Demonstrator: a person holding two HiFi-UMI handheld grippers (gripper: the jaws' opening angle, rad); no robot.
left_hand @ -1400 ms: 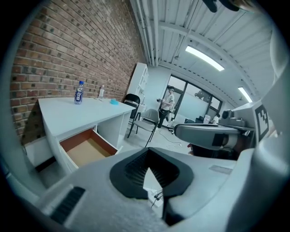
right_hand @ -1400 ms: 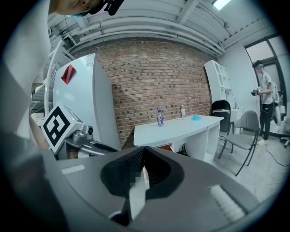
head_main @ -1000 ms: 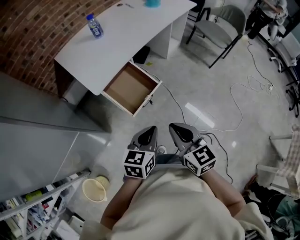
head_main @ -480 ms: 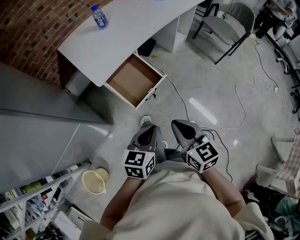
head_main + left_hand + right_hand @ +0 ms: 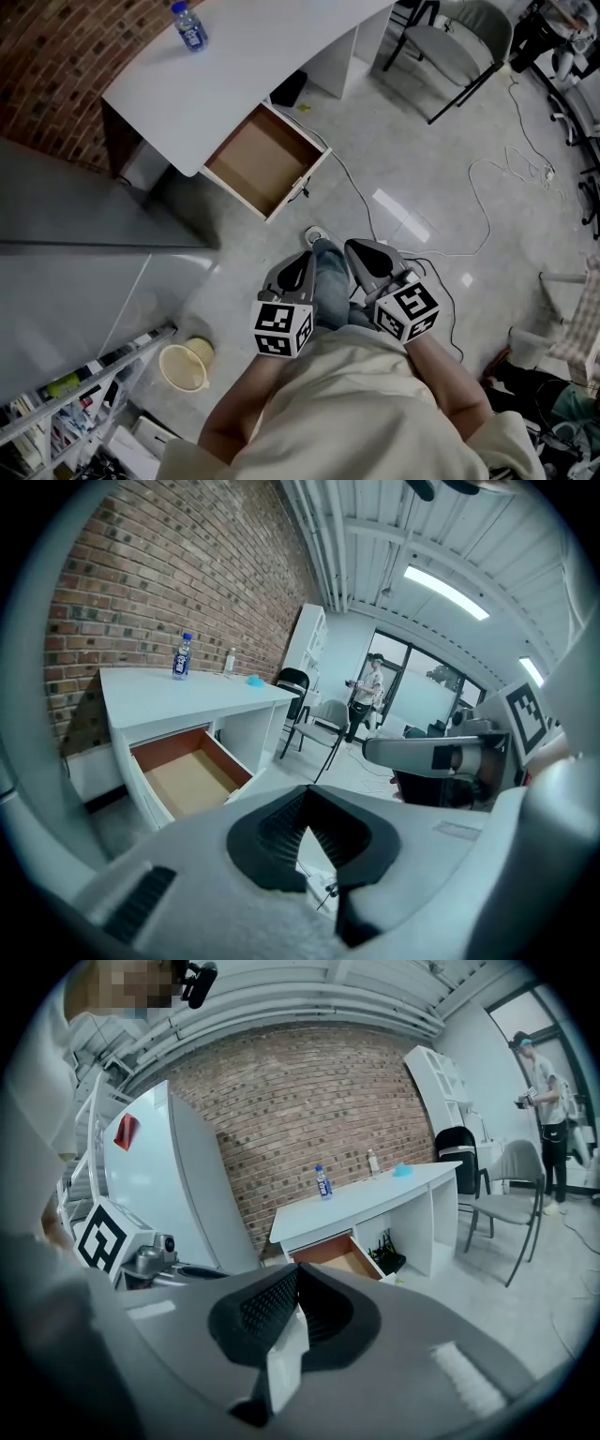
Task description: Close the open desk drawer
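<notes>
Grey polished floor (image 5: 403, 159) fills most of the head view, and a white flat-topped desk (image 5: 244, 66) stands at its far side against a red brick wall (image 5: 56, 56). That desk is the landmark for everything else. A clear plastic water bottle with a blue label (image 5: 189, 25) stands on the desk's far end by the wall. A grey chair on black legs (image 5: 450, 42) sits off the desk's other end.

As for the task, nothing of it is done as far as the frames show. The white drawer with a brown board bottom (image 5: 261, 161) hangs pulled far out from under the desk's front edge, toward the person, and it looks empty. Neither gripper is near it; a wide stretch of bare floor lies between the desk and both tools. By my judgement the whole approach is left, then a push on the drawer's front panel until it sits flush under the desk top.

Both claws are clenched and empty. The left gripper (image 5: 302, 261) has its dark ribbed jaws pressed together with nothing between them, and it points toward the desk. The right gripper (image 5: 361, 255), just beside it, is likewise closed on nothing. Each touches only air, well short of the desk.
</notes>
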